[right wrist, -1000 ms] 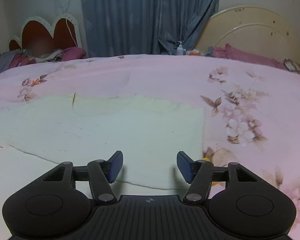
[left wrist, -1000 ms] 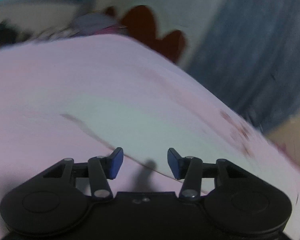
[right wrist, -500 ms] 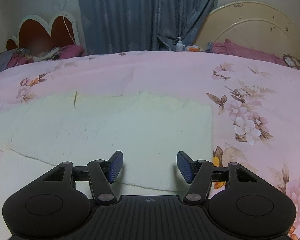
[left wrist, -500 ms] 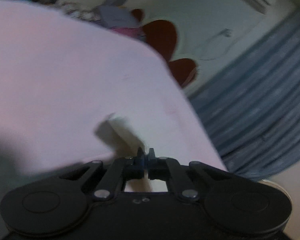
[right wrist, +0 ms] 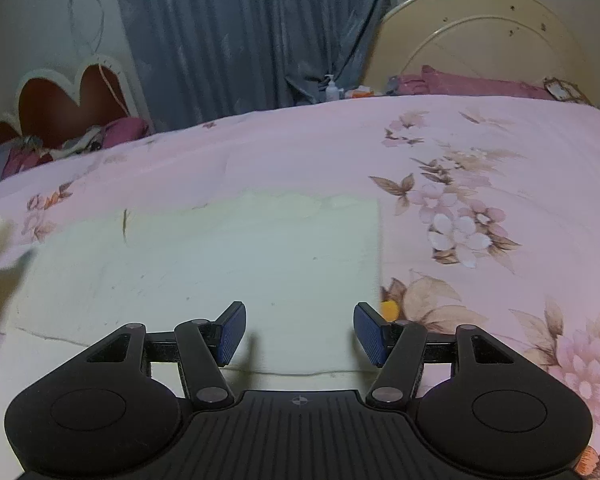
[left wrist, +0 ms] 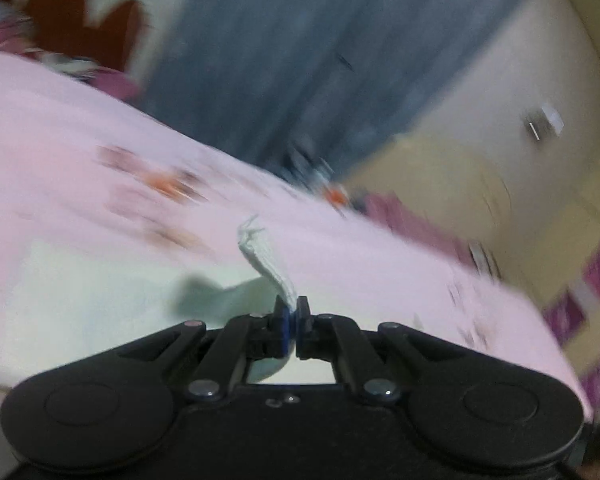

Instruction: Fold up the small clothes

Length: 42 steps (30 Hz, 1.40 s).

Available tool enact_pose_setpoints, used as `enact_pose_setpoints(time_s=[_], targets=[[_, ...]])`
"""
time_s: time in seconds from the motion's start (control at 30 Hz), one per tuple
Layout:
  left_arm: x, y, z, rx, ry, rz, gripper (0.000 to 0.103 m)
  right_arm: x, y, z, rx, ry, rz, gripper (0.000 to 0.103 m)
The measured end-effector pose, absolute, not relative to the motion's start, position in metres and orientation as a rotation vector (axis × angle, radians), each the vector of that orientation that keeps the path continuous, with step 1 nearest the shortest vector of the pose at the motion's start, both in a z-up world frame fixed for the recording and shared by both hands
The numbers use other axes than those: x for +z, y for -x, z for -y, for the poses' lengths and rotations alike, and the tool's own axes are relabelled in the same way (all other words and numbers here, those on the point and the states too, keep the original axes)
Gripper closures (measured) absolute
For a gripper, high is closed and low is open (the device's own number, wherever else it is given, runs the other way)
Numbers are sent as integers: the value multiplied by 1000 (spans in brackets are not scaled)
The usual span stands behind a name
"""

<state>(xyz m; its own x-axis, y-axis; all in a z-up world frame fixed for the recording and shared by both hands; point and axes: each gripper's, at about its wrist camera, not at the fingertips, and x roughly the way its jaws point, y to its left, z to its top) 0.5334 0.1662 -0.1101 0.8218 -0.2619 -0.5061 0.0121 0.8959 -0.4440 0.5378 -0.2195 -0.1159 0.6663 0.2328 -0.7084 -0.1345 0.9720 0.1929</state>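
Note:
A pale cream garment (right wrist: pixel 228 264) lies flat on the pink flowered bedspread (right wrist: pixel 480 168). My left gripper (left wrist: pixel 291 316) is shut on a corner of the garment (left wrist: pixel 266 258), which stands up from between the fingers; the rest of the cloth (left wrist: pixel 80 312) lies below to the left. The left wrist view is blurred by motion. My right gripper (right wrist: pixel 299 334) is open and empty, low over the garment's near right part, with a fold edge running just under its fingers.
Blue curtains (right wrist: pixel 252 32) hang behind the bed. A cream headboard (right wrist: pixel 480 36) with magenta pillows (right wrist: pixel 460 80) stands at the far right. A heart-shaped red board (right wrist: pixel 64 100) and a heap of clothes (right wrist: pixel 60 144) are at the far left. A bottle (right wrist: pixel 332 88) stands past the bed.
My left gripper closed on the garment's corner, lifted it and swung to the right. My right gripper stayed open and drew slightly nearer the cloth.

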Motion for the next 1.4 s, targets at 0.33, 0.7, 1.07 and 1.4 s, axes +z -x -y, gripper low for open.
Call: enact_pose_setpoints(time_s=[0.33,0.7,1.07,1.4], targets=[[-151,-543,-32,-332,224,-762,97,-108,-525,262,196,-262,-803,43],[-119,-479,-75,-194,139,-670,53,-108,-535,232,354,-424,-830,43],[-154,-440,-193,100,296,-763,55,-138,-564,166,403,-407,-932,60],[-159,-463,-180,53,315,-767,56,-144,-575,145,428,-323,-949,90]])
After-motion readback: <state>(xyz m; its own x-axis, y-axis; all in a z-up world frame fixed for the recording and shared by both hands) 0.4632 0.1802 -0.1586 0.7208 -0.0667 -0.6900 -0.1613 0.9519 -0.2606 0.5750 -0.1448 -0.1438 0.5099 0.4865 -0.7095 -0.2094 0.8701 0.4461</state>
